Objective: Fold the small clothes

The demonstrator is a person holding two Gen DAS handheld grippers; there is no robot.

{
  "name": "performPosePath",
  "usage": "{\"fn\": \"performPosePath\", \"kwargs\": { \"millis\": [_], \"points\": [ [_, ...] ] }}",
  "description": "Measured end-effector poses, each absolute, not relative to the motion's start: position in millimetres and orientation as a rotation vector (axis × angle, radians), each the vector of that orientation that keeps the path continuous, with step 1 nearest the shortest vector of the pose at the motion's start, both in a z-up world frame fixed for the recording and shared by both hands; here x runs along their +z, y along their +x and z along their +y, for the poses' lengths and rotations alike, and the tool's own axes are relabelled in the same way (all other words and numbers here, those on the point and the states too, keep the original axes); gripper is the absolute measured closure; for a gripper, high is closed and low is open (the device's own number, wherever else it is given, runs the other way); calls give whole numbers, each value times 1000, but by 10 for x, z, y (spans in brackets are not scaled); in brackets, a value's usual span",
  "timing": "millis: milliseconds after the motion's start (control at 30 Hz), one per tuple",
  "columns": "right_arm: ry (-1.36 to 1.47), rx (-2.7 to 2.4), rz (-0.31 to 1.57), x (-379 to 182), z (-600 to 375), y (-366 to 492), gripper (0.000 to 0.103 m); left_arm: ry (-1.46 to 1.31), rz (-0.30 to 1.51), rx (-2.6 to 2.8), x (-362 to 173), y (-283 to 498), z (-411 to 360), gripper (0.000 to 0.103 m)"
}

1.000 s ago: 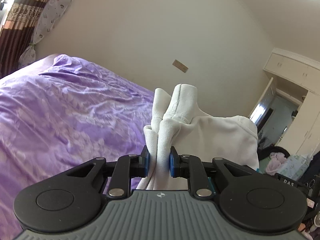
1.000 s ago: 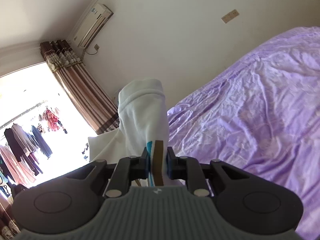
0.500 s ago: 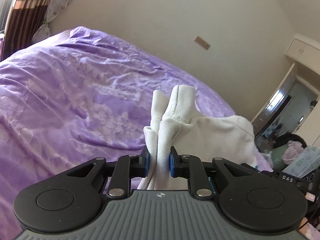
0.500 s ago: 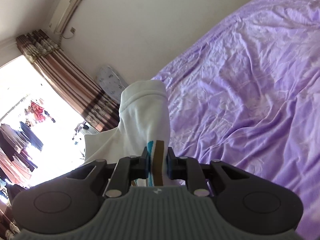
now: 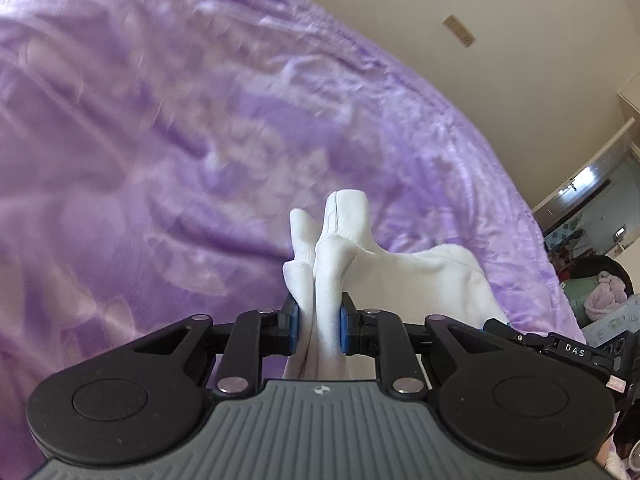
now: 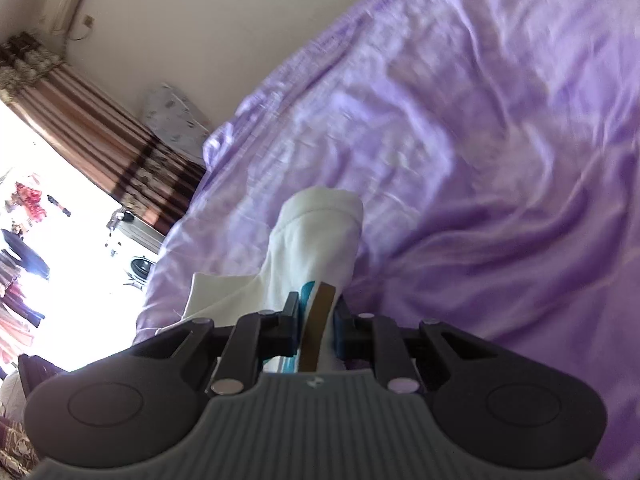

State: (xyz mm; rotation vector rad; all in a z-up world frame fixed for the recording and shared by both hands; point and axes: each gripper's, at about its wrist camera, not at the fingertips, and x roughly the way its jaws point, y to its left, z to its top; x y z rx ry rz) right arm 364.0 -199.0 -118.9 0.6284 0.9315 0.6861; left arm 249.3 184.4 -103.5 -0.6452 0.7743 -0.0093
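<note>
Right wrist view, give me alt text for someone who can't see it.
The black tongs are shut on a bunched white cloth garment with teal and brown stripes, held above a wrinkled purple satin bedspread. Striped brown curtains and a bright window sit at left.

The black left gripper (image 5: 319, 322) and black right gripper (image 6: 316, 322) each pointed downward, jaws clamped on white cloth

I see a white garment (image 5: 404, 276) with teal and brown stripes, a purple bedspread (image 5: 160, 140) with a pale floral sheen, brown striped curtains (image 6: 92, 136), cream walls (image 6: 200, 20), black grippers with blue pads (image 5: 294, 322), grey ribbed housing
</note>
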Motion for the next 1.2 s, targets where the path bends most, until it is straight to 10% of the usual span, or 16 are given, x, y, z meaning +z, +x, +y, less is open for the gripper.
{"fn": "performPosePath", "kwargs": {
  "millis": [400, 700, 1200],
  "points": [
    [775, 644, 1044, -1853, -2069, 3936, 93, -753, 791, -14, -1319, 2486, 2034, 70],
    [528, 562, 888, -1216, -2164, 3487, 77, -580, 645, 100, -806, 2185, 1891, 62],
    [453, 606, 876, -1295, -1913, 3671, 101, -532, 767, 60, -1203, 3045, 1820, 65]
  ]
}}
